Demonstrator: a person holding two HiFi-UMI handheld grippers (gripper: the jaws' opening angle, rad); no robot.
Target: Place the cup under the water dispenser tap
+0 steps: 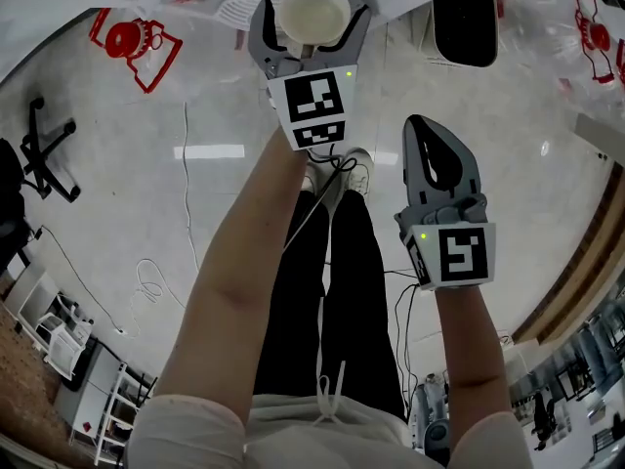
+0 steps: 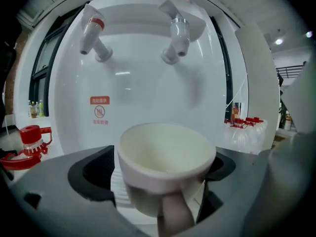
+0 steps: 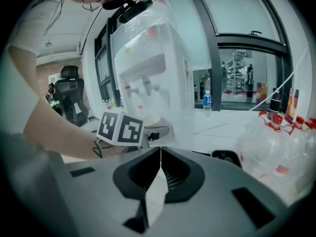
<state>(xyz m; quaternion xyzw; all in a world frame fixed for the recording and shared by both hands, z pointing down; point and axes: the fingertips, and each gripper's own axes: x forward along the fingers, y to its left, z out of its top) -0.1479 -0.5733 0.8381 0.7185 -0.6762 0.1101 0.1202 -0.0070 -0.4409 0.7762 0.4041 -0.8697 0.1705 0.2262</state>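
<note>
A cream cup (image 1: 314, 16) stands upright on the white drip grille (image 2: 117, 181) of the water dispenser (image 2: 148, 83), roughly below the grey tap (image 2: 177, 38); the red tap (image 2: 92, 33) is to its left. Its handle (image 2: 175, 215) faces the camera in the left gripper view. My left gripper (image 1: 313, 8) has one jaw on each side of the cup (image 2: 165, 157), with a small gap showing on both sides, so it is open. My right gripper (image 1: 422, 135) hangs lower right, apart from the cup, jaws (image 3: 160, 152) shut with nothing between them.
The dispenser (image 3: 148, 68) carries a large bottle on top. Empty water bottles with red caps (image 3: 276, 147) lie at the right. A red-capped thing (image 1: 132, 39), an office chair (image 1: 44, 154) and cables (image 1: 186, 164) are on the floor. The person's legs (image 1: 322, 291) are below.
</note>
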